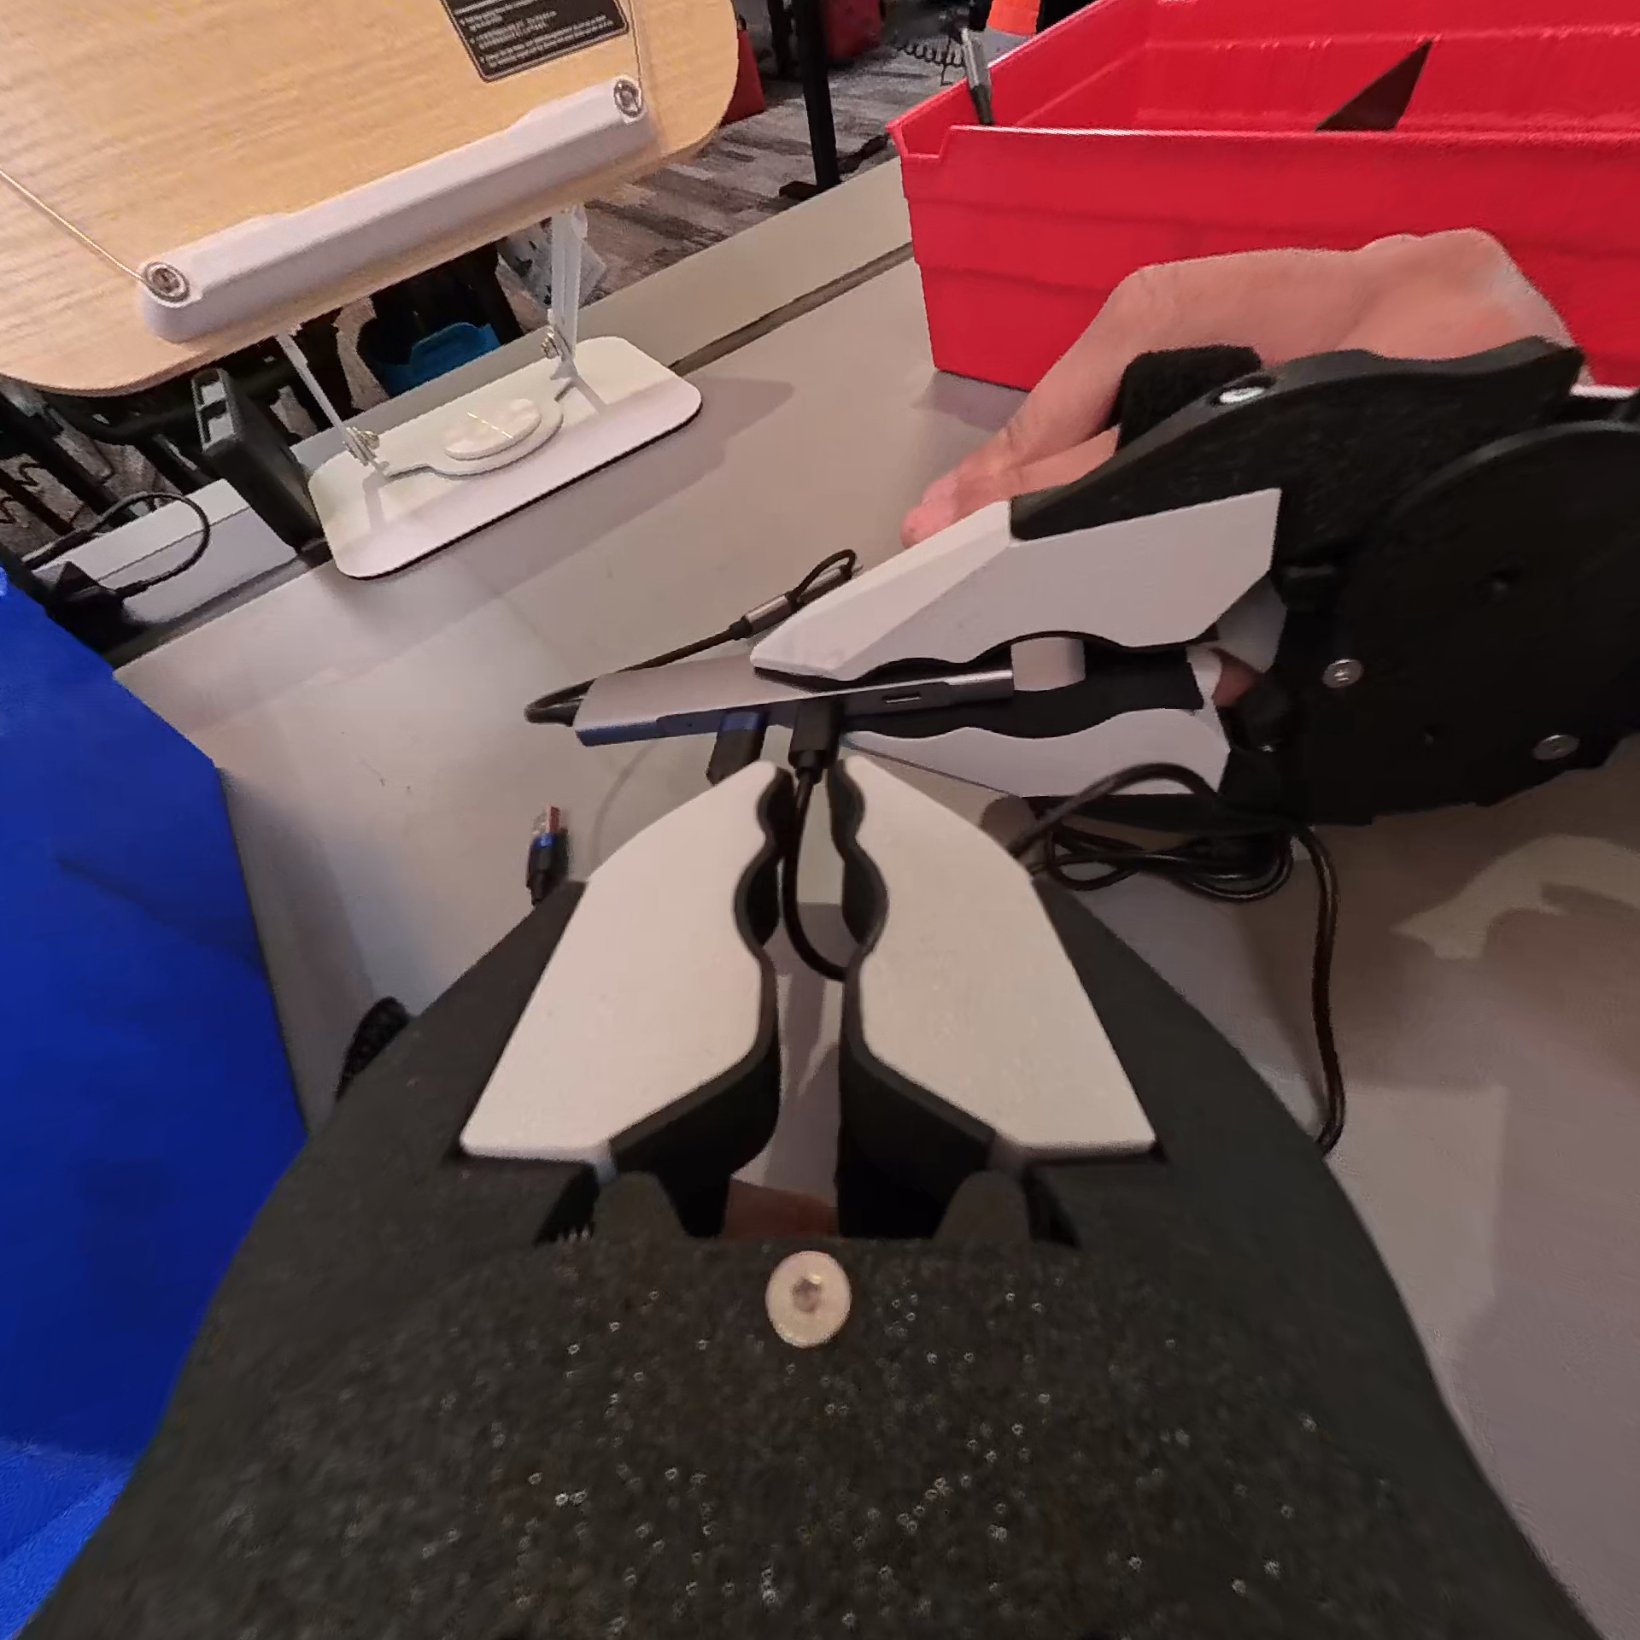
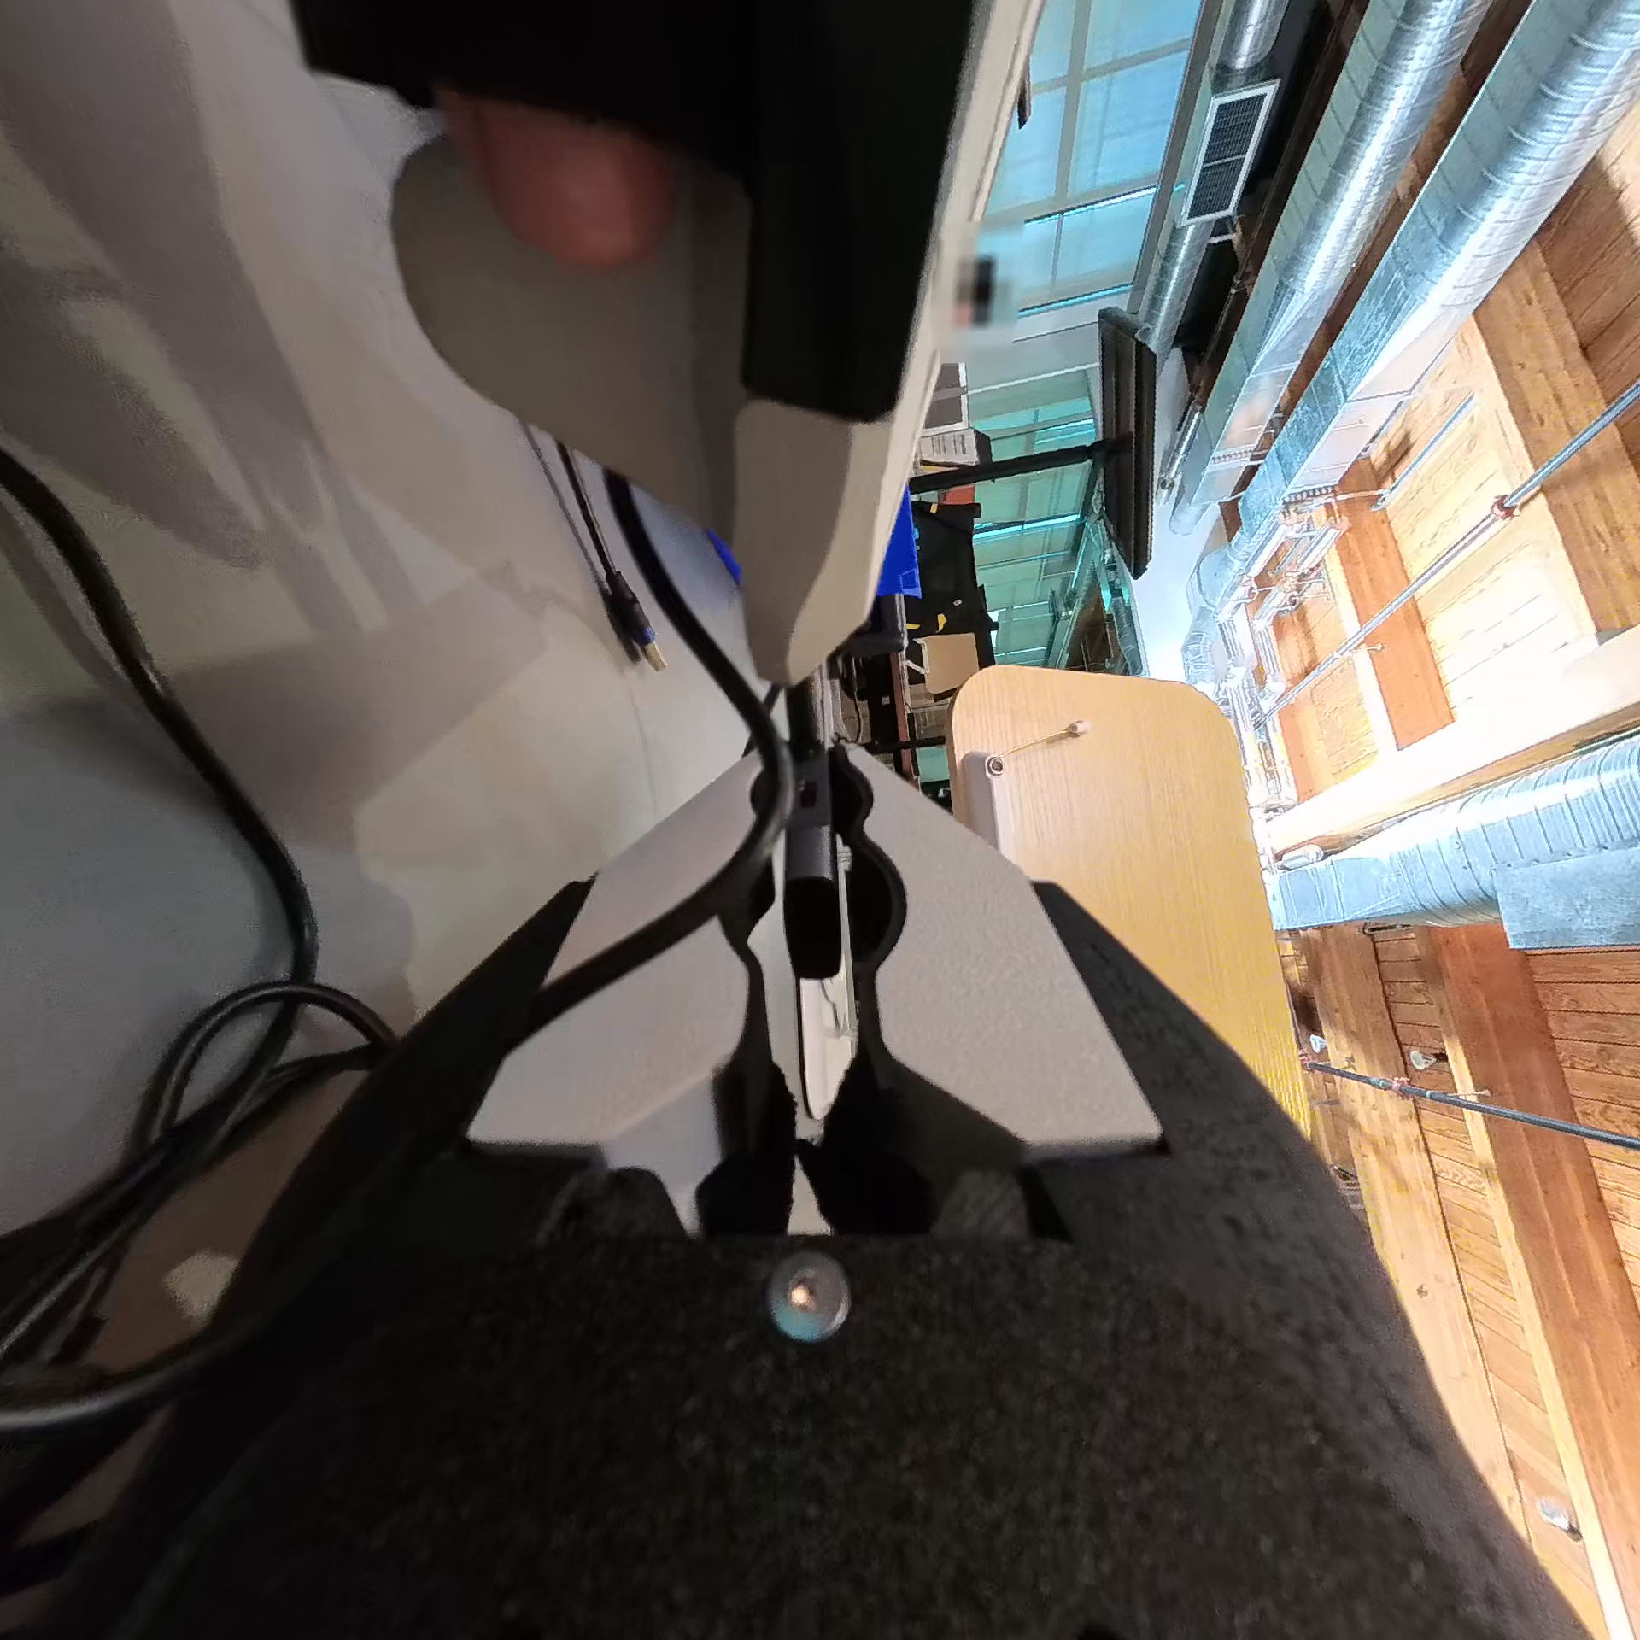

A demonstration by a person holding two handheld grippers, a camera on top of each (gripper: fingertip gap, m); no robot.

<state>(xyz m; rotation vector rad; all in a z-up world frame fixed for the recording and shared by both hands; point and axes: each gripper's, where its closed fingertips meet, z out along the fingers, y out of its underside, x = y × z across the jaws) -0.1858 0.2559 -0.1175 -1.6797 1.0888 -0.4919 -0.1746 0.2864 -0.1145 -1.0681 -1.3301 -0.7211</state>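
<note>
My left gripper (image 1: 809,781) is at the bottom of the left wrist view, its white fingers shut on a black cable (image 1: 799,887) just below the cable's plug. The plug sits in the side of a flat grey USB hub (image 1: 674,697). My right gripper (image 1: 799,697) comes in from the right with a hand on it. It is shut on the hub and holds it above the grey table (image 1: 621,577). In the right wrist view my right gripper (image 2: 808,772) clamps the hub end-on (image 2: 809,896). The black cable (image 2: 710,639) crosses its left finger, with the left gripper's finger (image 2: 799,532) just ahead.
A red bin (image 1: 1242,177) stands at the back right and a blue bin (image 1: 106,976) close on the left. A wooden book stand (image 1: 266,133) on a white base (image 1: 497,444) is at the back left. Loose black cable coils (image 1: 1154,852) lie under the right gripper. A loose plug (image 1: 546,852) lies by the blue bin. My left and right fingertips are right by each other.
</note>
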